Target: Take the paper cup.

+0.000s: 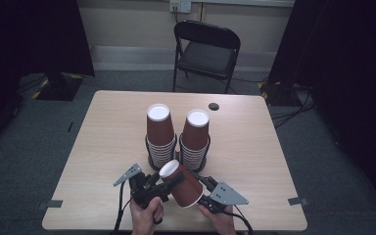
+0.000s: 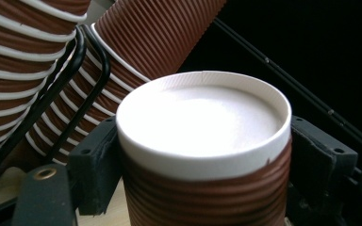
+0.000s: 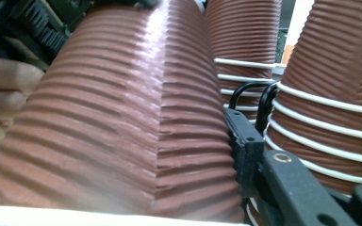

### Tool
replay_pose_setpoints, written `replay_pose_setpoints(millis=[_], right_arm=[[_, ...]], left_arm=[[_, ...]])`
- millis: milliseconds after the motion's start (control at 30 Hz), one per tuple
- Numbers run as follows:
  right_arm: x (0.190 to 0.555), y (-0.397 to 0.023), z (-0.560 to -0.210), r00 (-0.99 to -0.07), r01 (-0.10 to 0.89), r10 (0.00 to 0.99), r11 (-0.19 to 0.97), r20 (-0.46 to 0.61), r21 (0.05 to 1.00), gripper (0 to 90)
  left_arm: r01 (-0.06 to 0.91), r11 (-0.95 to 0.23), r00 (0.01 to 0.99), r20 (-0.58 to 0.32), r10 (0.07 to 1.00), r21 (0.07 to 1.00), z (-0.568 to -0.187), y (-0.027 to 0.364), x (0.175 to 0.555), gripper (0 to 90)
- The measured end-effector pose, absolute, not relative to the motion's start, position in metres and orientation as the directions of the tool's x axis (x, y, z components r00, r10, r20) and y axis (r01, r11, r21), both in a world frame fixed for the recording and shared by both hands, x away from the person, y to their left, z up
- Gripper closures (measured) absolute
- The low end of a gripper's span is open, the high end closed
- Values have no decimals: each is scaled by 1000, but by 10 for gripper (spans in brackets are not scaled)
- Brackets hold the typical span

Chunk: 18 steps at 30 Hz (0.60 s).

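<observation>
- left tongs (image 1: 169, 182) clamped on narrow base end of a loose brown ribbed cup (image 1: 181, 183); pads pressed on both sides just under white base rim in left gripper view, cup (image 2: 202, 141) upside-down relative to that camera
- right tongs (image 1: 201, 192) around wide mouth end of same cup (image 3: 122, 117); one jaw lies along cup wall in right gripper view, other jaw not seen, so contact unclear; can't tell if gripping
- cup tilted, held between both tongs, above near table (image 1: 103, 147) edge
- just beyond tongs: two cup stacks in black wire holders, left stack (image 1: 159, 134), right stack (image 1: 195, 139), upside-down
- judgement: one cup off, in hand; two-handed handover or separating underway; placement left
- far: folding chair (image 1: 206, 49)
</observation>
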State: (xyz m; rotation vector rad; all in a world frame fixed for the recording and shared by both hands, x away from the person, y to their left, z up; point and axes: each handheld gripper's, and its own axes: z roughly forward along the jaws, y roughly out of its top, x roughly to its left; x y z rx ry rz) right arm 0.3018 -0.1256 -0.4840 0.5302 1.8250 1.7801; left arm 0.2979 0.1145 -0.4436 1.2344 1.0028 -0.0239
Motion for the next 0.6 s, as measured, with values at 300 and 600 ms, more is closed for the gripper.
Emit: replay_pose_setpoints(millis=[300, 600], right_arm=[[301, -129, -482, -776, -88, 623, 54, -102, 995, 776], [301, -129, -481, -783, -94, 614, 47, -103, 994, 823]], left_arm=[[515, 366, 596, -630, 498, 776, -443, 114, 301, 171], [516, 371, 583, -634, 508, 772, -442, 116, 305, 164]])
